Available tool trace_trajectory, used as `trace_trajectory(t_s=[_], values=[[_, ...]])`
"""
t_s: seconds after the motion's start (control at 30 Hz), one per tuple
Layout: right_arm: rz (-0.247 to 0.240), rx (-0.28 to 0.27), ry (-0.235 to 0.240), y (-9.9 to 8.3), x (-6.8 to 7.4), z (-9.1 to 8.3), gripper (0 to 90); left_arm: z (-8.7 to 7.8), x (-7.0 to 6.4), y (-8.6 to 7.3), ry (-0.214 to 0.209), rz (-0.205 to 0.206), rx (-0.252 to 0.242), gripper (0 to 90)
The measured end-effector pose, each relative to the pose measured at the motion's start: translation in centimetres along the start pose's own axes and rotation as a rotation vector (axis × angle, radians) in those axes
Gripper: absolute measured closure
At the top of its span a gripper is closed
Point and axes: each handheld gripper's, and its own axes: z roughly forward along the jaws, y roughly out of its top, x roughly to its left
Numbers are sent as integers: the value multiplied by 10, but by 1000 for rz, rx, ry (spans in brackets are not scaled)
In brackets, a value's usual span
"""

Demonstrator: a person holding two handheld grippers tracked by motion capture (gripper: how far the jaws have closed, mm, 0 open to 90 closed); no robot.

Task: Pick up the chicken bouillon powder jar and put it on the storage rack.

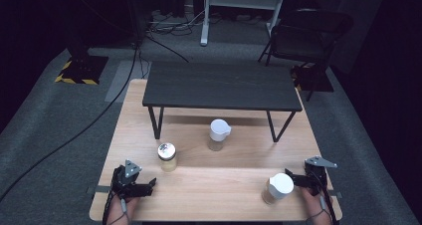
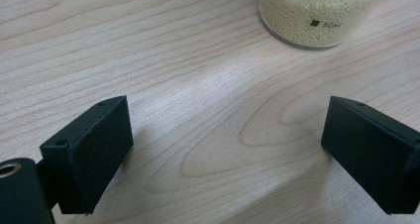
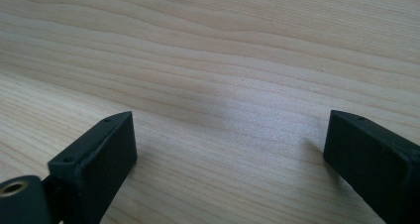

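black shelf (image 1: 221, 85) stands on wooden table (image 1: 214, 185).

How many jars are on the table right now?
3: a silver-lidded jar near the left gripper, a white-lidded jar mid-table by the black shelf, another white-capped jar beside the right gripper.

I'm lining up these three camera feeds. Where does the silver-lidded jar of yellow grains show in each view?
High view: the jar stands left of centre on the table, just ahead of the left hand-held gripper.
Left gripper view: its base sits at the top edge, right of centre, marked 50ml.
Right gripper view: I can't find it there.
Shared landmark: the pale wood grain of the table.
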Motion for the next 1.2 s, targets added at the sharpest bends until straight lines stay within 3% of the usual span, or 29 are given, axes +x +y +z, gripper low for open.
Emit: trace_trajectory(t_s=[0.4, 0.5, 0.57, 0.83, 1.2], values=[[0, 0, 0, 0, 0, 0, 61, -1, 1, 2, -2, -9, -1, 73], [0, 0, 0, 0, 0, 0, 60, -4, 1, -3, -2, -15, -39, 80], [0, 0, 0, 0, 0, 0, 60, -10, 0, -10, -6, -23, -109, 76], [0, 0, 0, 0, 0, 0, 60, -23, -6, -25, -13, 17, -265, 75], [0, 0, 0, 0, 0, 0, 60, -26, -8, -32, -50, 46, -368, 75]])
